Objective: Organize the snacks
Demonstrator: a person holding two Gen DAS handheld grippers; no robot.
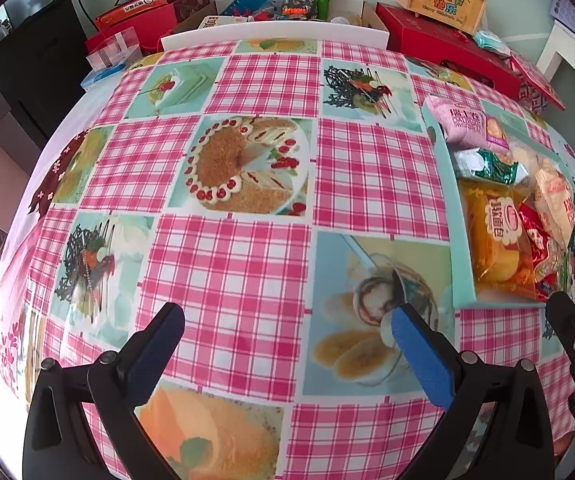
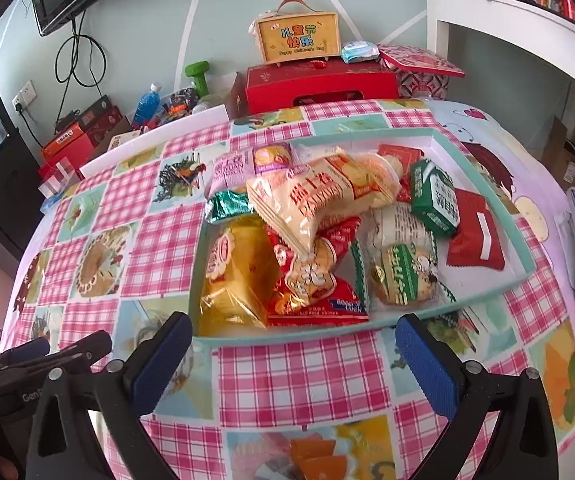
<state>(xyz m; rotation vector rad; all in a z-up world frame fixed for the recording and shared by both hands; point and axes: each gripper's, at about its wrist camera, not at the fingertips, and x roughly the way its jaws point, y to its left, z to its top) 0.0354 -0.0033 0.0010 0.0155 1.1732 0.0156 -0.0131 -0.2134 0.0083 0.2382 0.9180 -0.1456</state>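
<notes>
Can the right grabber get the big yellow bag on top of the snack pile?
Probably yes. The right gripper is open and faces the tray with nothing between. The pale yellow bag lies on top of the other snacks, uncovered.

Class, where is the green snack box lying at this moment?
In the right wrist view, the green snack box lies in the right half of the teal tray, propped between the flat red packet and the pale biscuit bag.

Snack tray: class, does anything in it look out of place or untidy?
Yes. In the teal tray, the packets are heaped, not lined up: the pale yellow bag lies tilted across others, and the pink packet overhangs the far-left rim.
</notes>
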